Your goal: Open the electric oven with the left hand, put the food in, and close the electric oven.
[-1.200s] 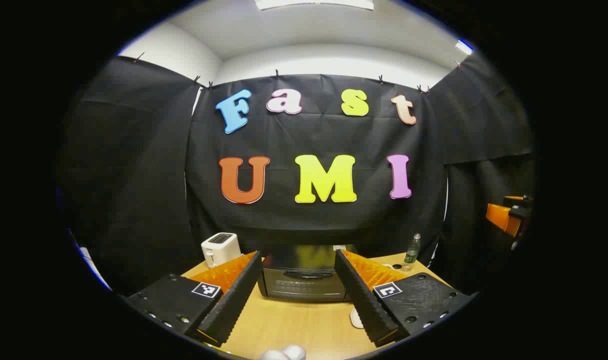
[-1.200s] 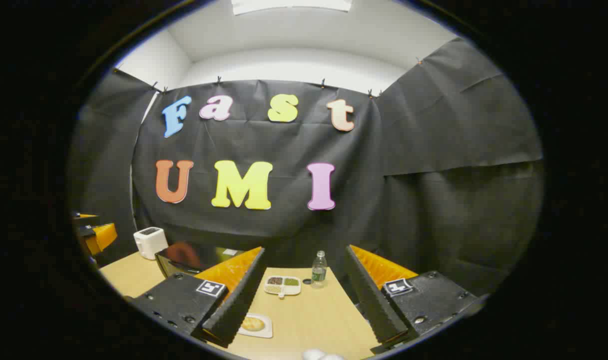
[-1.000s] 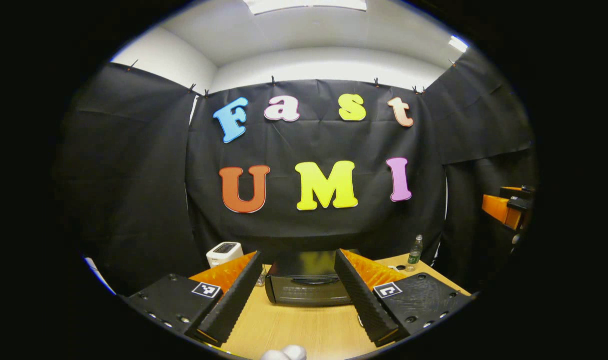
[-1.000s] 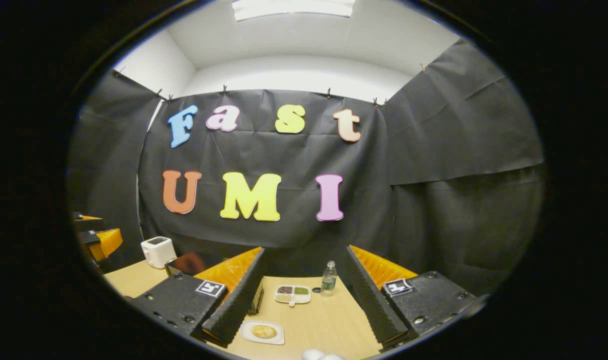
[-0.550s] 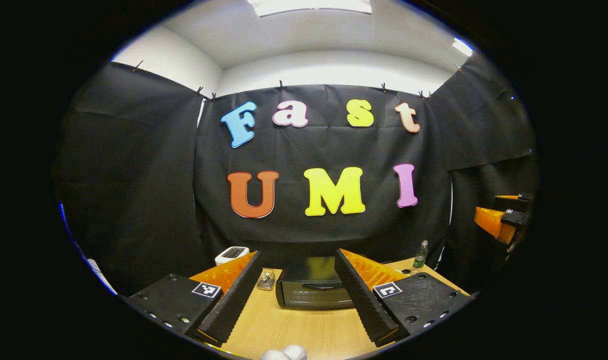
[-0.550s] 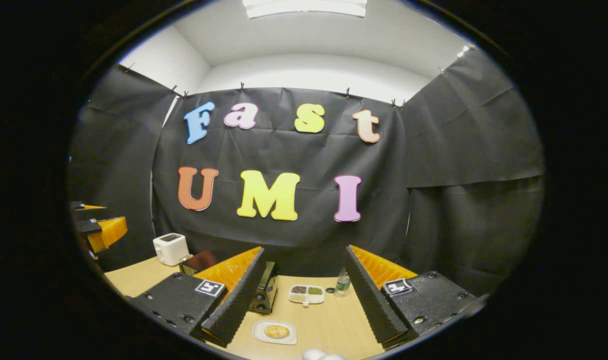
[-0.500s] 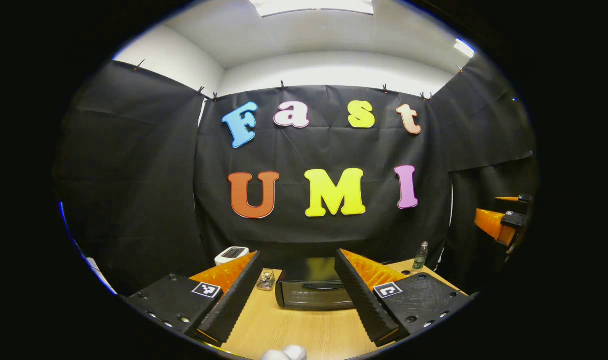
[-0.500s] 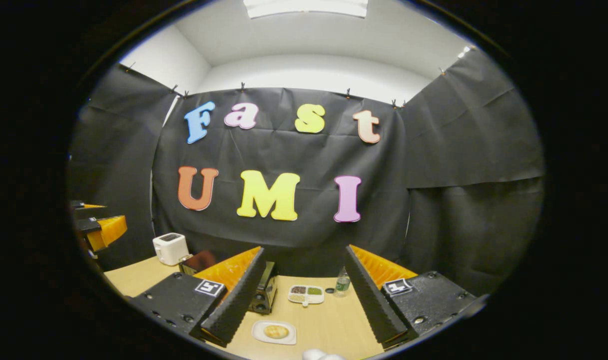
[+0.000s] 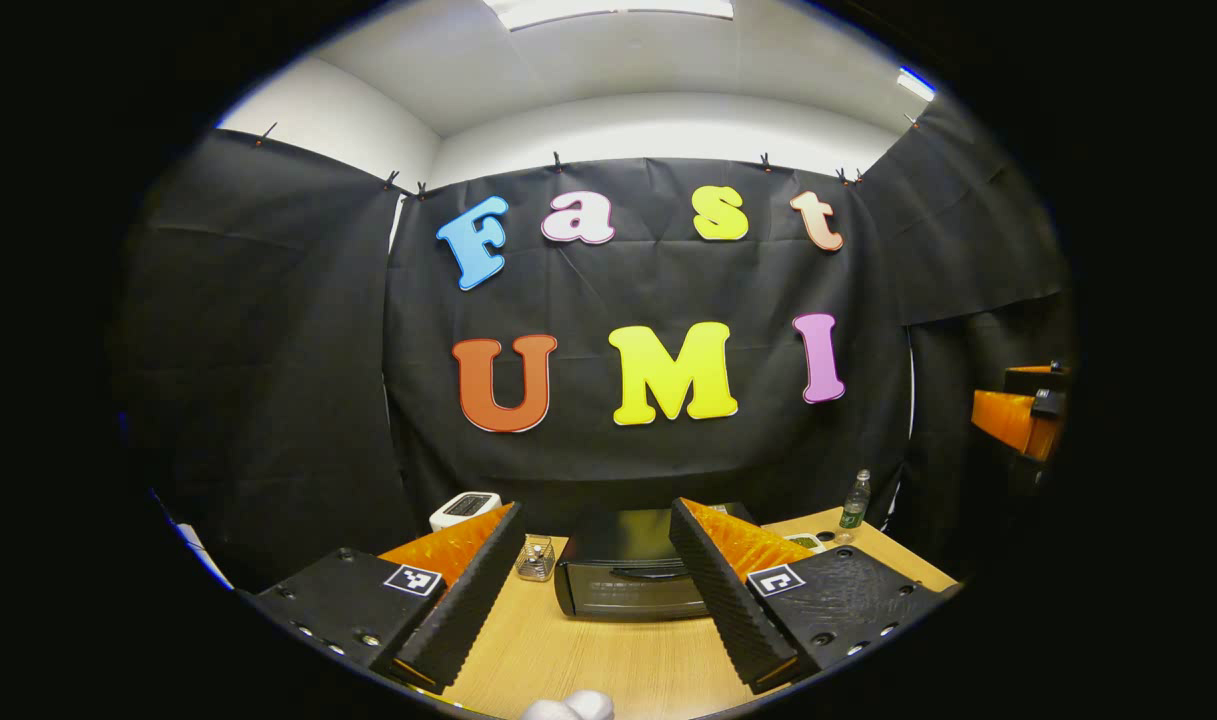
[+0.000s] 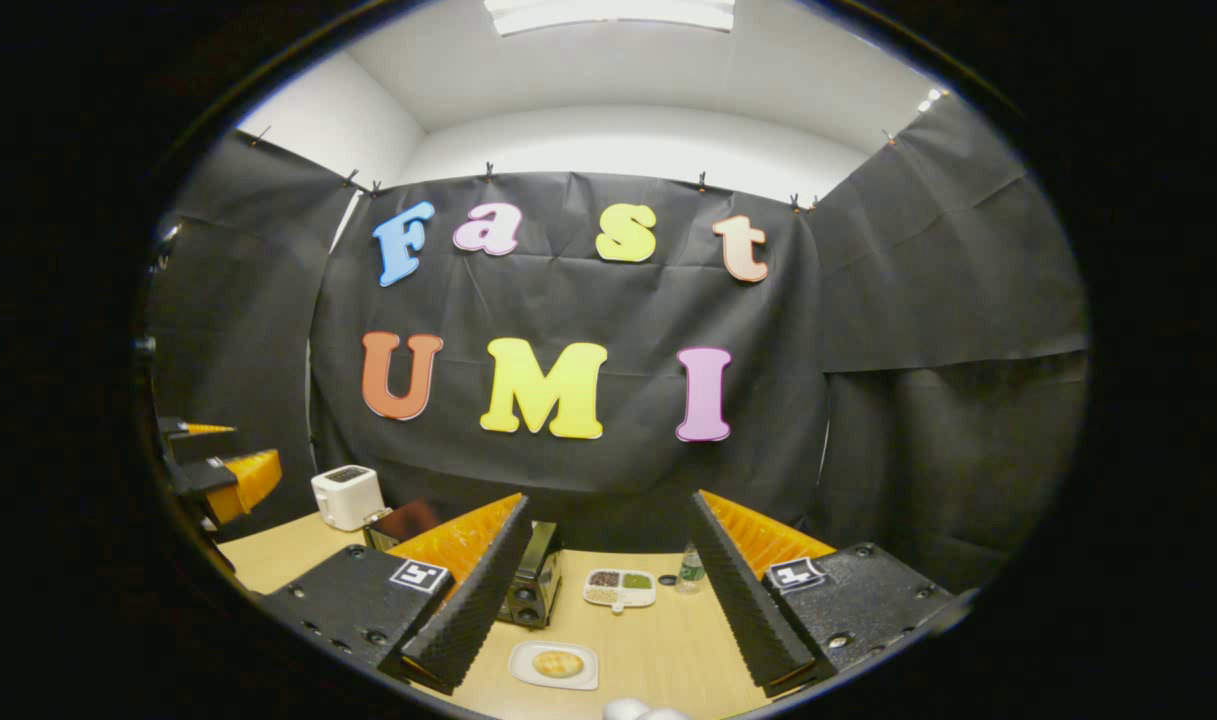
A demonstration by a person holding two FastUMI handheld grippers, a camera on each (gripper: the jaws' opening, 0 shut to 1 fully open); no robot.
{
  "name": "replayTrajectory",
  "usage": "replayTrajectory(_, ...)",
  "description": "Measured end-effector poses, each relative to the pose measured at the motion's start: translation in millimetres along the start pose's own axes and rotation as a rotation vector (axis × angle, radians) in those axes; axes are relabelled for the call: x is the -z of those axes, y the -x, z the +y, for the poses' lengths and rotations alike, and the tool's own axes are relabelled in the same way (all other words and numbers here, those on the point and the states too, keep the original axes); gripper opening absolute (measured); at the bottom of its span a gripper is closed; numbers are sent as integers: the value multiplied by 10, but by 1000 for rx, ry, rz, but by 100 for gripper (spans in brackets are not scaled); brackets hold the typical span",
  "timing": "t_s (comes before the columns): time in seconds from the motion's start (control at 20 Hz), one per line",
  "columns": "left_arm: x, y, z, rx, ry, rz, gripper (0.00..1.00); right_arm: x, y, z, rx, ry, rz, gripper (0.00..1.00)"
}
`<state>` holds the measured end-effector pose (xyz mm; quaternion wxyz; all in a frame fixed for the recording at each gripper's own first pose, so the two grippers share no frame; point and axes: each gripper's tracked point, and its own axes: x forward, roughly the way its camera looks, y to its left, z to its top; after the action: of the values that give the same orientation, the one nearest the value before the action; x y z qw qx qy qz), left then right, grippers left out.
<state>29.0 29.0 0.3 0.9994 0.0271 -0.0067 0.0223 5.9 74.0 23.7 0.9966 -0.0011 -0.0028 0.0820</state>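
- The oven [image 9: 628,575] sits shut on the table [image 9: 608,660], straight ahead between the left gripper [image 9: 593,600]'s spread jaws, which hold nothing.
- Just left of the oven stands a small glass jar [image 9: 535,560]; farther left a white toaster [image 9: 465,508], partly hidden by the left finger.
- Far right on the table is a bottle [image 9: 852,500], with a divided tray [image 10: 619,587] near it.
- The food [image 10: 557,663], a round bun, lies on a white plate [image 10: 524,665] near the right gripper [image 10: 603,605], whose jaws are also spread and empty.
- In the right gripper view its left finger covers most of the oven; only the knob side shows.
- The bottle there is half hidden behind the right finger.
- The other gripper's orange fingers show at each view's edge, cut off.
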Motion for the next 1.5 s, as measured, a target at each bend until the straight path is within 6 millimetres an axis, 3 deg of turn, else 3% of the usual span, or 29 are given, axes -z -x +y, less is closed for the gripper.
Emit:
replayTrajectory(0.1,209,-165,-92,4,-14,15,84,-32,-61,10,-32,-21,3,100)
replayTrajectory(0.2,435,-353,-268,25,-6,36,100,-73,-116,-65,-29,-16,8,100)
replayTrajectory(0.25,545,-454,-354,41,14,50,100,-107,-124,-67,-25,-12,0,100)
replayTrajectory(0.3,658,-602,-456,55,36,58,85,-166,-124,-101,-9,-7,-16,100)
replayTrajectory(0.35,768,-738,-530,67,53,71,84,-201,-142,-143,13,-1,-25,100)
replayTrajectory(0.6,1310,-1404,-866,112,41,144,85,-98,-153,-193,79,48,22,100)
replayTrajectory(0.75,1652,-1628,-897,113,56,218,85,-86,-177,-263,112,60,38,100)
replayTrajectory(0.8,1759,-1695,-862,110,46,248,95,-69,-178,-285,123,65,44,100)
replayTrajectory(0.9,1913,-1753,-820,105,60,280,96,-75,-188,-309,143,75,48,100)
replayTrajectory(1.15,2018,-1818,-780,115,37,288,96,50,-219,-289,159,89,80,100)
replayTrajectory(1.2,2019,-1806,-772,114,20,284,88,68,-221,-265,157,85,88,100)
replayTrajectory(1.25,2006,-1821,-770,116,7,280,99,101,-224,-247,152,82,95,100)
replayTrajectory(1.45,2043,-1738,-753,111,15,306,100,101,-224,-238,151,83,96,100)
replayTrajectory(1.5,2042,-1712,-748,110,21,308,92,101,-227,-247,152,77,95,100)
